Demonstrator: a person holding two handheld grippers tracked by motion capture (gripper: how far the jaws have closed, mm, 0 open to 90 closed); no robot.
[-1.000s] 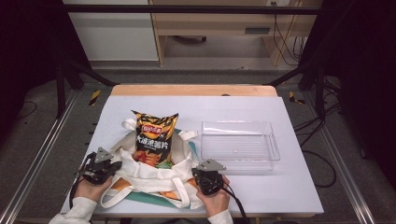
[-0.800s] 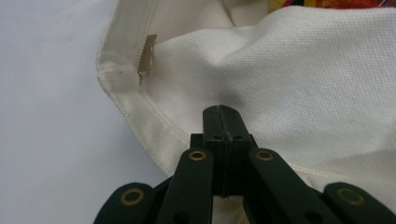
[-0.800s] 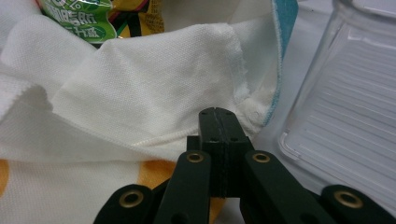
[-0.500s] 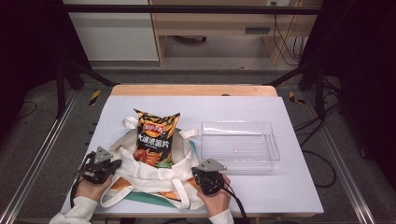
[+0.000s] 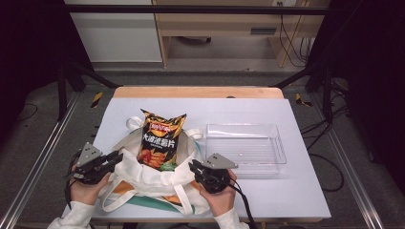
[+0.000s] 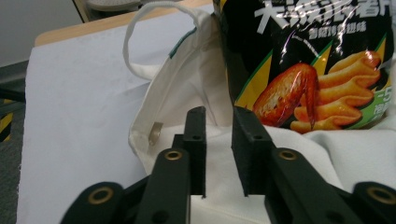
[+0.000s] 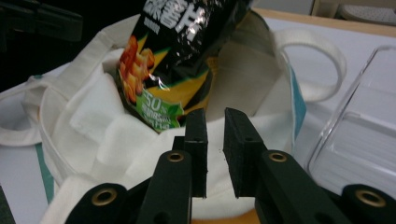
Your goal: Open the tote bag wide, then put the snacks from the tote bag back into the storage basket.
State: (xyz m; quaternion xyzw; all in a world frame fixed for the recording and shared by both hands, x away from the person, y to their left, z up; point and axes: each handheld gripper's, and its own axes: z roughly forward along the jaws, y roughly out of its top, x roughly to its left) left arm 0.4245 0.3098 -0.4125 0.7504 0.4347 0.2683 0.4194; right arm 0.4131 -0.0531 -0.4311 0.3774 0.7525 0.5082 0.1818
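Observation:
A white tote bag [image 5: 143,174] lies open on the table, and a black-and-orange chip bag [image 5: 160,140] stands in its mouth. My left gripper [image 5: 117,155] hovers at the bag's left rim and my right gripper [image 5: 193,167] at its right rim. Both pairs of jaws have just been opening. In the left gripper view the left gripper [image 6: 218,114] has a narrow gap pinching nothing; the tote's cloth [image 6: 187,79] and the chip bag [image 6: 317,70] lie beyond. The right gripper [image 7: 215,116] stands the same way, facing the chip bag [image 7: 177,56] and tote [image 7: 93,121].
A clear plastic tray [image 5: 246,126] sits just right of the tote, and its wall [image 7: 355,140] stands close beside my right jaws. The white table cover [image 5: 296,191] ends at a wooden strip [image 5: 196,92] along the far edge. Metal frame rails run down both sides.
Both hands have lifted their grippers slightly at the tote's front rim. The chip bag, tote and tray lie where they were.

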